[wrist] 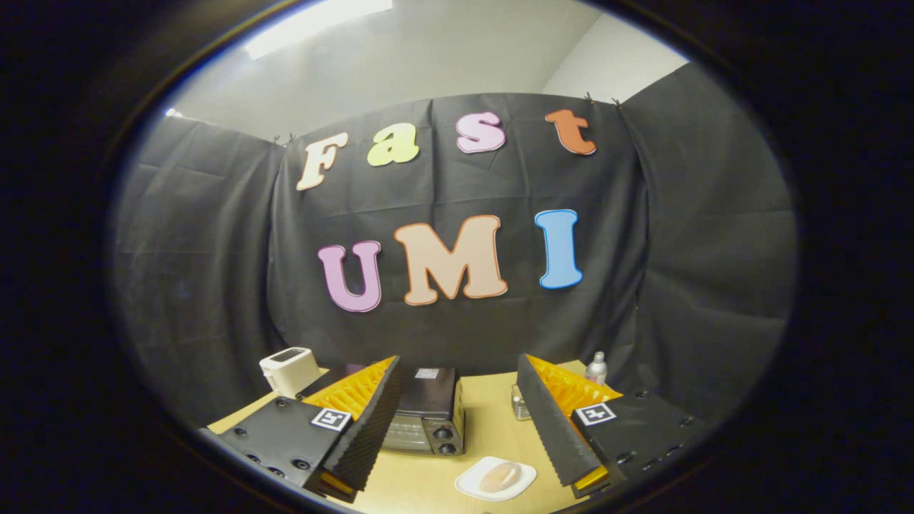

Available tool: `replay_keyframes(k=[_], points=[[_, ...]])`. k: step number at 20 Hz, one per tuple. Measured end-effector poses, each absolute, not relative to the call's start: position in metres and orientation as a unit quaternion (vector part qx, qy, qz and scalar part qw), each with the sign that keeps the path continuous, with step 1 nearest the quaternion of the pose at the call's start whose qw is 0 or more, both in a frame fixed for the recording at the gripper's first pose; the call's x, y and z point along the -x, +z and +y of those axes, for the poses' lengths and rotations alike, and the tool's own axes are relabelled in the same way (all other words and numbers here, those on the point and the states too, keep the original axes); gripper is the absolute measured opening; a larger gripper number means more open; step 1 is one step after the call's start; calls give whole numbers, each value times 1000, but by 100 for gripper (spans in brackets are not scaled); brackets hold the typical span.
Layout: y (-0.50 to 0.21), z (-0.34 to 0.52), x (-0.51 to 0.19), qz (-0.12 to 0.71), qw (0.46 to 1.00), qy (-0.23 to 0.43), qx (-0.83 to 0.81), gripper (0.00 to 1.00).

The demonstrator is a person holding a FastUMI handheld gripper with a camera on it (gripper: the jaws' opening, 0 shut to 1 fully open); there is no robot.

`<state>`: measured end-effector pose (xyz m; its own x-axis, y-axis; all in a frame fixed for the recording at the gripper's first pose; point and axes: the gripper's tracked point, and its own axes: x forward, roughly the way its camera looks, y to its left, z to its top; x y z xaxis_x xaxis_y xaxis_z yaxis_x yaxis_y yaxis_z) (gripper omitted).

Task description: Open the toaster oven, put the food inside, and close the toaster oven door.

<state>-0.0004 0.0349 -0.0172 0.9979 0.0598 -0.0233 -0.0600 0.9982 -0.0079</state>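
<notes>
A black toaster oven (428,417) stands on the wooden table (493,421) with its glass door closed and two knobs at its right side. Part of it sits behind my left finger (360,428). In front of it and to its right lies a bread roll (500,476) on a white plate (471,485). My gripper (464,464) hovers above the table, open, fingers wide apart, nothing between them. The oven and the plate lie below and ahead, seen in the gap between the fingers.
A white pop-up toaster (289,371) stands at the table's back left. A small glass jar (520,403) sits right of the oven, and a white bottle (597,368) stands at the back right. Black cloth walls enclose the table.
</notes>
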Motion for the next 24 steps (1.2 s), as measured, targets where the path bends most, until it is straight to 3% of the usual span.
replay_keyframes(k=[24], points=[[-109,152,-39,42,991,115,-49,98]])
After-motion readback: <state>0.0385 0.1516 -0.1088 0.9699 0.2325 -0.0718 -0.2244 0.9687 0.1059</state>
